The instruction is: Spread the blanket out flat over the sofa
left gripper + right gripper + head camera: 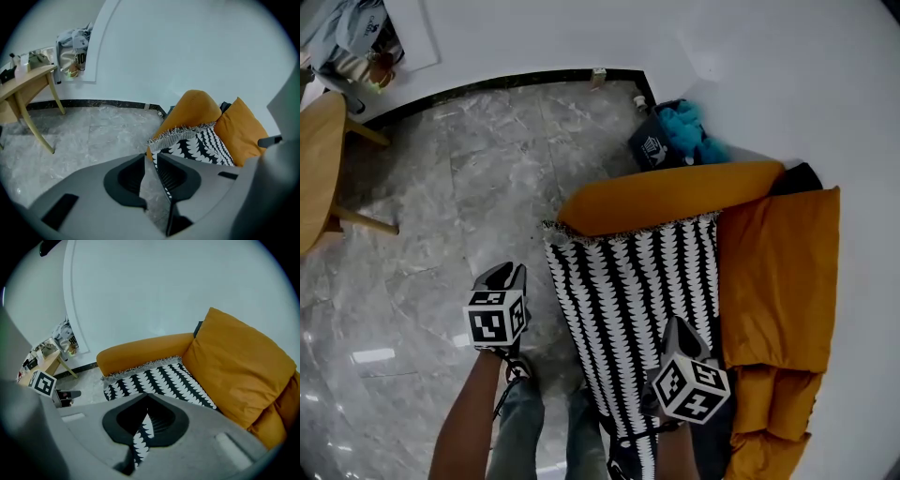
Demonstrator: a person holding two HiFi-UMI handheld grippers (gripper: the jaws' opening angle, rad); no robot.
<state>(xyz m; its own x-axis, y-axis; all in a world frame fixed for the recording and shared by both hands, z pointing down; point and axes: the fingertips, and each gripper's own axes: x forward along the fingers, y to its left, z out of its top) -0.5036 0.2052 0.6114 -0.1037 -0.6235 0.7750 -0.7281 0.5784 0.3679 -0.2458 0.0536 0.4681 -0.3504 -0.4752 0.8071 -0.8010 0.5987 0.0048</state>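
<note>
The black-and-white patterned blanket [628,281] lies as a long strip over the orange sofa's armrest [675,192] and seat, its fringed end on the armrest. My left gripper [508,274] hangs over the marble floor just left of the blanket; in the left gripper view it [151,157] is open, with only floor between the jaws and the blanket [201,145] ahead to the right. My right gripper [678,328] sits over the blanket's near part. In the right gripper view its tips [147,398] meet and a strip of blanket [140,437] shows between the pads.
Orange back cushions [778,272] line the sofa's right side. A dark bag with a teal item [661,141] stands behind the armrest by the wall. A wooden table [319,169] is at far left. The person's legs [520,422] stand at the blanket's near end.
</note>
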